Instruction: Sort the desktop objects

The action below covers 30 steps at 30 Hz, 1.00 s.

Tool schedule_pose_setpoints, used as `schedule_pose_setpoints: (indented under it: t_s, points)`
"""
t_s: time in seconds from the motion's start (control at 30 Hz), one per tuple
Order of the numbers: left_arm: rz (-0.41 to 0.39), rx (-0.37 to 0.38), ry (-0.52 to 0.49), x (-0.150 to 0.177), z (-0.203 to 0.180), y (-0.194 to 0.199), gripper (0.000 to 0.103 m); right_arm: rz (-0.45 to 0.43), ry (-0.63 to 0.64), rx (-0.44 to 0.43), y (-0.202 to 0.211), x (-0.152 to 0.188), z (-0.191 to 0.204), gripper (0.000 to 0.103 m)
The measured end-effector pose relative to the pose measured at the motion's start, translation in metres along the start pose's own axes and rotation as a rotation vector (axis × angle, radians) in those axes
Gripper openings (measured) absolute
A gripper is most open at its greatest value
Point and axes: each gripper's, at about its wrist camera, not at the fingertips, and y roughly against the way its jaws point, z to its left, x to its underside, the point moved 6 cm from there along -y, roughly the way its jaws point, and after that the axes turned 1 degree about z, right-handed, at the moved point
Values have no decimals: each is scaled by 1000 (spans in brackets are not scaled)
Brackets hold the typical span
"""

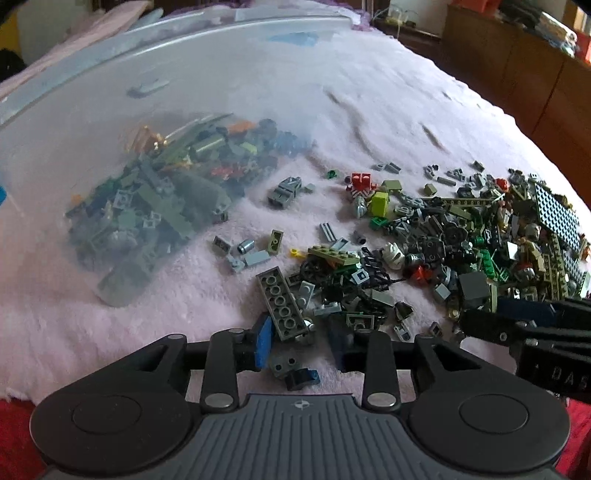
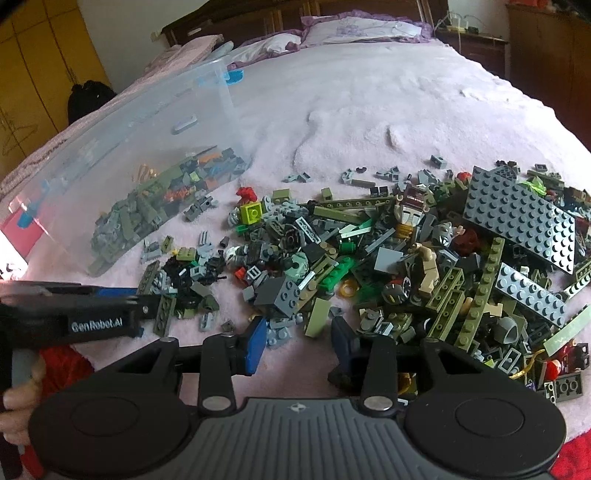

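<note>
A heap of small toy bricks [image 2: 388, 266], mostly grey, olive and black, lies on a pink fleece blanket [image 2: 351, 110]. A clear plastic bin [image 2: 122, 155] at the left holds several sorted bricks [image 1: 155, 206]. My left gripper [image 1: 303, 343] is open, low over the heap's near-left edge. A grey six-stud brick [image 1: 280, 302] lies just ahead of it, and a small grey and blue piece [image 1: 295, 371] rests on the blanket between its fingers. My right gripper [image 2: 299, 343] is open above the heap's near edge, with nothing between its blue pads.
A large dark grey baseplate [image 2: 517, 221] and long olive beams [image 2: 480, 295] lie at the heap's right. The right tool's black housing [image 1: 535, 328] reaches in from the right of the left wrist view. A hand [image 2: 18, 406] holds the left tool. Pillows [image 2: 351, 27] and wooden furniture [image 1: 517, 62] stand beyond.
</note>
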Motion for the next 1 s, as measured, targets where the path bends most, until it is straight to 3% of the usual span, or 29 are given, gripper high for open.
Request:
schedule_pose_setpoints:
  t_s: [0.07,0.1,0.47,0.67,0.83,0.9,1.0]
  points:
    - [-6,-9,-20,0,-2,1,20,-2,-4,1,-2,0,-1,35]
    - [-9,-14,-30,0,-3,1,19,-3,-2,3,-2,-1,-1,31]
    - [-26,9,-69,16,-11,29,18,10,96,-28,10,5,18,31]
    - [16,12,-54,31,-9,35,18,42,139,-44,14,16,27,31]
    - [17,17,-36,31,-6,37,22,53,124,-41,12,18,24,32]
    - [8,21,-28,28,-6,39,33,51,123,-37,13,17,24,32]
    - [0,8,-43,25,-9,38,39,50,117,-35,14,18,24,32]
